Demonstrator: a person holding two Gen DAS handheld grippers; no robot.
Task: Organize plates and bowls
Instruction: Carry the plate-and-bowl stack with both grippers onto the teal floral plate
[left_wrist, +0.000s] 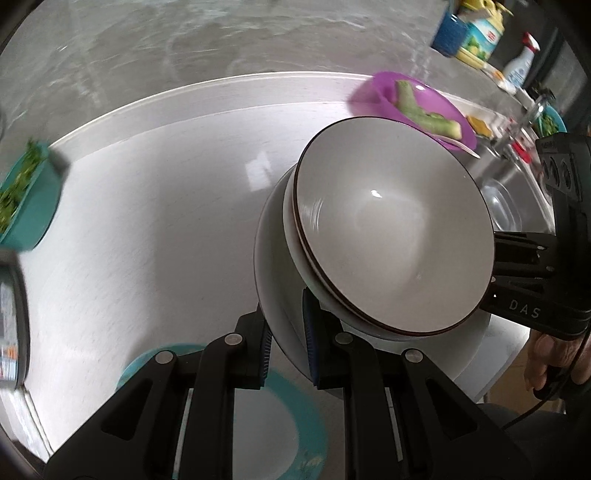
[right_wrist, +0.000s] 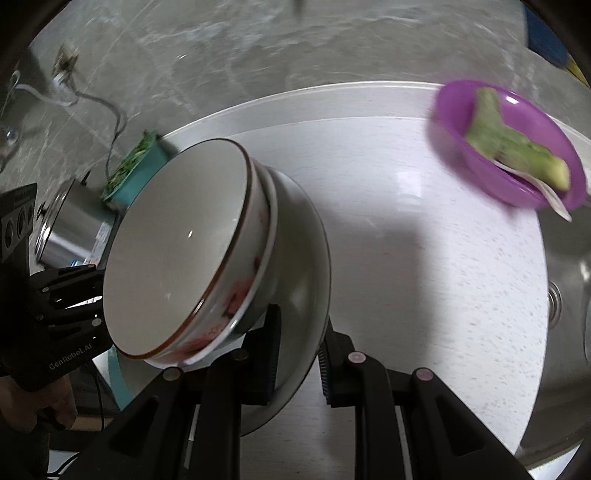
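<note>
A stack of a white plate (left_wrist: 273, 280) with two brown-rimmed white bowls (left_wrist: 399, 229) on it is held above the white counter by both grippers. My left gripper (left_wrist: 286, 343) is shut on the plate's near rim. My right gripper (right_wrist: 297, 360) is shut on the opposite rim of the plate (right_wrist: 310, 280); the bowls (right_wrist: 177, 251) show red marks on the outside. The right gripper also shows at the right of the left wrist view (left_wrist: 524, 280). A teal-rimmed plate (left_wrist: 295, 417) lies on the counter below the left gripper.
A purple bowl (left_wrist: 413, 107) (right_wrist: 506, 144) with green food sits at the back right. A teal container of greens (left_wrist: 26, 199) (right_wrist: 136, 166) stands at the left. A steel sink (left_wrist: 506, 206) (right_wrist: 561, 288) lies to the right. Bottles (left_wrist: 480, 33) stand at the far right.
</note>
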